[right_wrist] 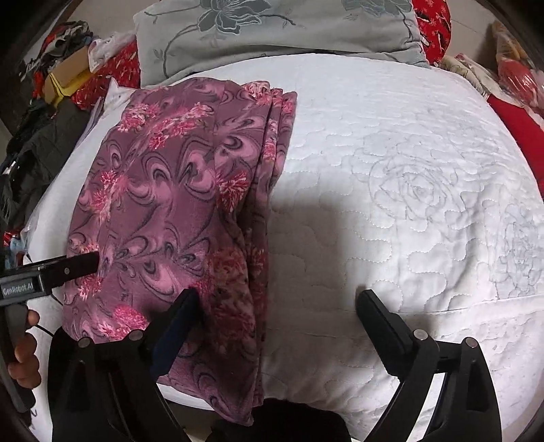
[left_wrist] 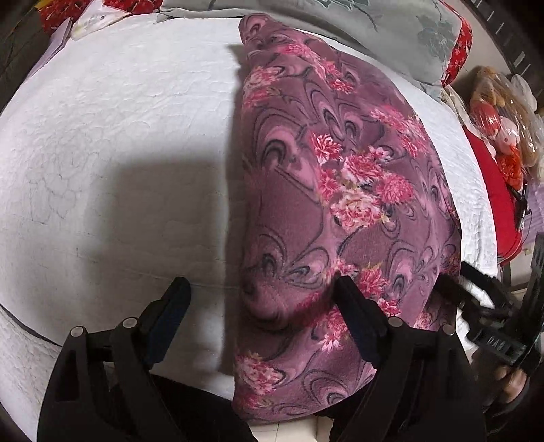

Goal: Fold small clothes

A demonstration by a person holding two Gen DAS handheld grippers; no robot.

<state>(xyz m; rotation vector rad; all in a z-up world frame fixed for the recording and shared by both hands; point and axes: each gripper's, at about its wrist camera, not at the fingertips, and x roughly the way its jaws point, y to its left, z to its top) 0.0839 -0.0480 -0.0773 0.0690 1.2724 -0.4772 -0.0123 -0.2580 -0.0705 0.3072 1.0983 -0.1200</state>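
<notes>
Two handheld grippers hang over a folded purple floral garment (left_wrist: 340, 190) that lies on a white quilted bedspread (left_wrist: 119, 136), near the bed's front edge.

Nearest the garment's front end, the left gripper (left_wrist: 261, 292) has its jaws spread wide. One finger sits over the bare bedspread just beside the garment's folded edge, the other over the cloth itself. Nothing is pinched between them, though the view cannot settle whether that finger touches the cloth.

The right gripper (right_wrist: 278, 302) is spread just as wide. One finger is above the garment's stacked, layered edge and the other above the bedspread beside it, and it, too, pinches nothing.

In the right wrist view, the left gripper's dark tip reaches in over the garment's far side, with a person's hand (right_wrist: 25, 343) wrapped round its handle. In the left wrist view, the right gripper's body shows at the garment's other side.

The garment runs as a long folded strip away from the grippers, several layers showing along one side.

Beyond the garment's far end, a grey pillow (right_wrist: 272, 34) with a stitched flower pattern rests at the head of the bed. Red patterned cloth (right_wrist: 431, 27) shows behind the pillow, and mixed clutter (right_wrist: 68, 68) lies off the bedspread to the side of the garment.
</notes>
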